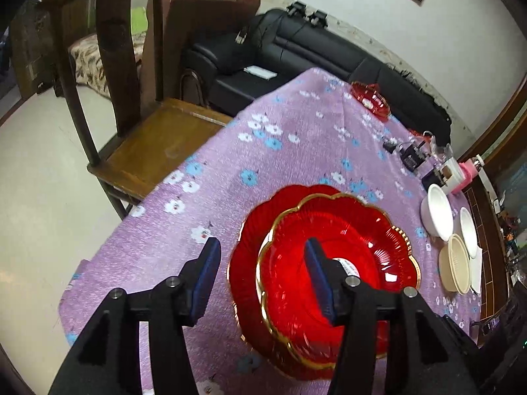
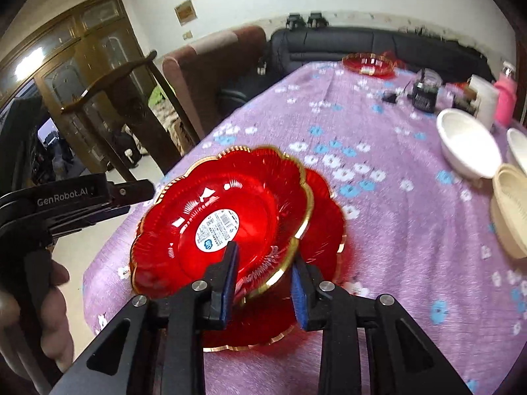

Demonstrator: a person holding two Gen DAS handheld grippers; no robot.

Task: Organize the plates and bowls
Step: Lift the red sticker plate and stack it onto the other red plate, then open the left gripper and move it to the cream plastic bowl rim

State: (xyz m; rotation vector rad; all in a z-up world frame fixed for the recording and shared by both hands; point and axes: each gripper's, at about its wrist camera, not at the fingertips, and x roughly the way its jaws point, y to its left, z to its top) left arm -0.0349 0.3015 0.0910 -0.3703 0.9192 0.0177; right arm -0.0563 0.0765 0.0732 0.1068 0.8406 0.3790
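1. Resting near the tablecloth's (image 1: 296, 138) near edge, the top plate (image 1: 339, 263) lies tilted on the lower plate (image 1: 250, 263), both red with gold rims.
2. The left gripper (image 1: 263, 273) stands apart, the plates' rims between its pads without contact.
3. The right gripper (image 2: 265, 283) also stands apart; the top plate's rim passes between its pads, apparently unpressed.
4. A sticker (image 2: 215, 227) sits at the top plate's centre.
5. White bowls (image 2: 467, 148) and a beige bowl (image 2: 510, 217) stand along the right edge.
6. A third red plate (image 2: 369, 62) sits at the far edge.
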